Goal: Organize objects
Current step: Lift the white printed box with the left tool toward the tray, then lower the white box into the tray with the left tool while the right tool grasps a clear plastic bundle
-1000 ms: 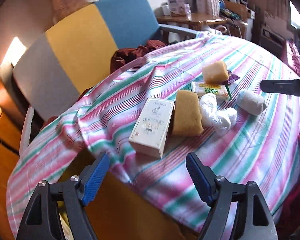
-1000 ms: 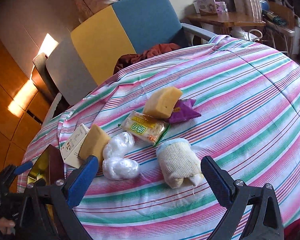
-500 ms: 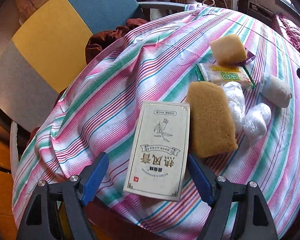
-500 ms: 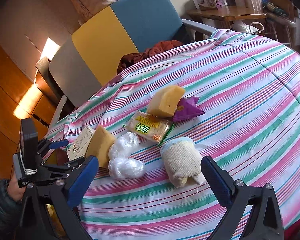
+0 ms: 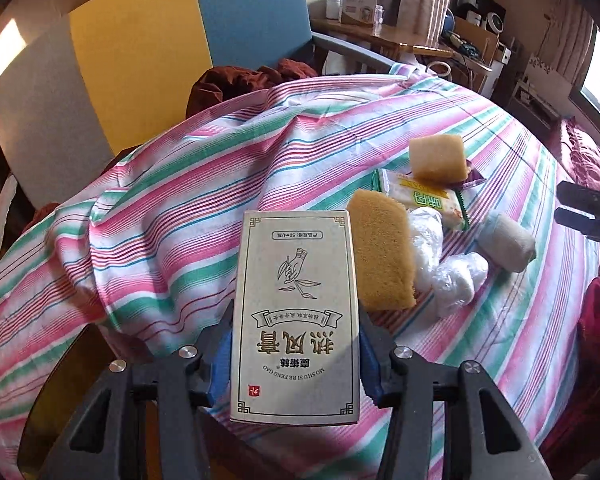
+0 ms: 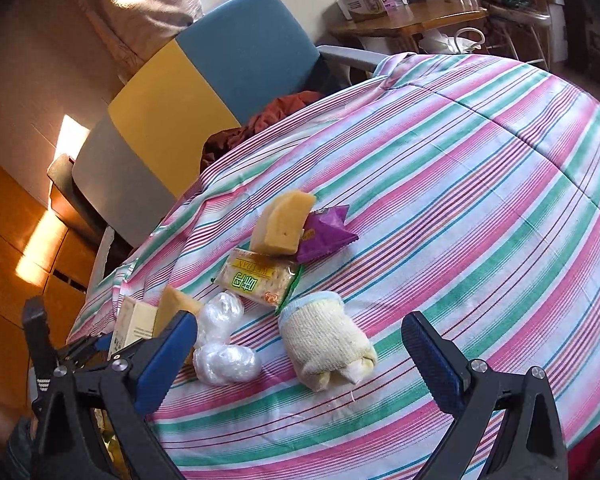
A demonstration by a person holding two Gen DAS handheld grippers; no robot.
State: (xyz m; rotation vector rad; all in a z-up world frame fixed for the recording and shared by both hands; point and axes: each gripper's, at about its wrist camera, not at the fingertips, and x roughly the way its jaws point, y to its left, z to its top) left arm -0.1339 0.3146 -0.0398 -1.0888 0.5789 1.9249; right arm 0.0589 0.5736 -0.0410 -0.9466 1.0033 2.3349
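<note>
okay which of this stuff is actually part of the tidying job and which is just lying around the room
Part of the job: white box held by left gripper, two sponges, cracker packet, purple packet, plastic wrap, rolled cloth.

Just around: chair, red garment, side table.

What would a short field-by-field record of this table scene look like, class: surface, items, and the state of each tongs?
surface: striped tablecloth
left tongs: closed on the cream box
right tongs: open, holding nothing
nearest right tongs: rolled towel
beside box: tan sponge, touching it
other items: clear plastic wads, cracker packet, second sponge, purple packet
behind table: chair
</note>
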